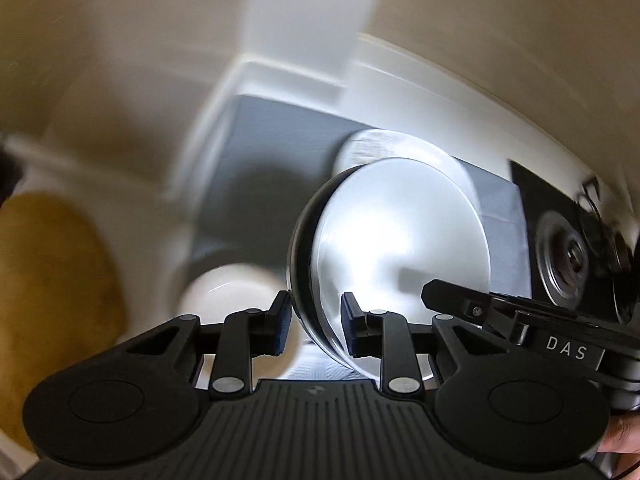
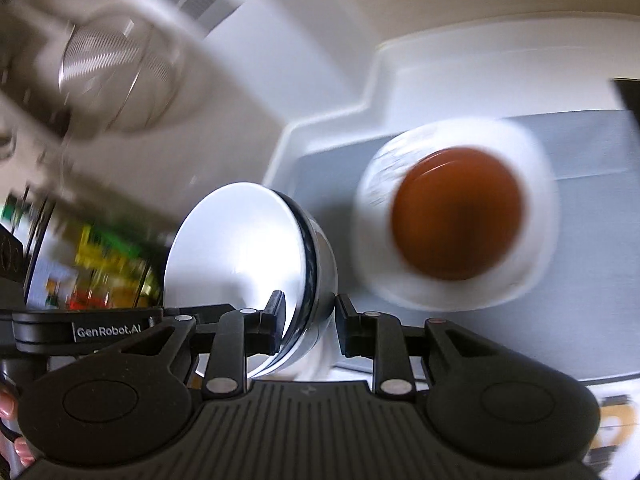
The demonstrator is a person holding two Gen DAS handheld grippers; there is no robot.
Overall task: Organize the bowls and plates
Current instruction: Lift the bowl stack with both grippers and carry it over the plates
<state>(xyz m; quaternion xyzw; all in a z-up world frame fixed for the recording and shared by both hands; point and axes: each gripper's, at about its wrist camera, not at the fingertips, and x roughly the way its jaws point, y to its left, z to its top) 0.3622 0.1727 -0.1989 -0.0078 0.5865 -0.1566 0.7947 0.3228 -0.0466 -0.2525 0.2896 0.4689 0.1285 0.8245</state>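
Note:
A shiny steel bowl (image 1: 396, 248) is held on edge between both grippers above a grey mat (image 1: 272, 148). My left gripper (image 1: 316, 318) is shut on its rim from one side. My right gripper (image 2: 310, 318) is shut on the bowl (image 2: 240, 264) at the opposite rim. A white plate (image 2: 536, 184) with a brown dish (image 2: 458, 212) on it lies on the mat (image 2: 592, 148) behind the bowl. A white bowl (image 1: 228, 292) sits low at the left in the left wrist view. Both views are blurred by motion.
The other gripper's body (image 1: 540, 332) reaches in from the right. A black sink with a drain (image 1: 568, 260) lies right of the mat. A yellow rug (image 1: 52, 280) is at the left. A mesh strainer (image 2: 116, 68) and coloured packages (image 2: 96, 264) are at the left.

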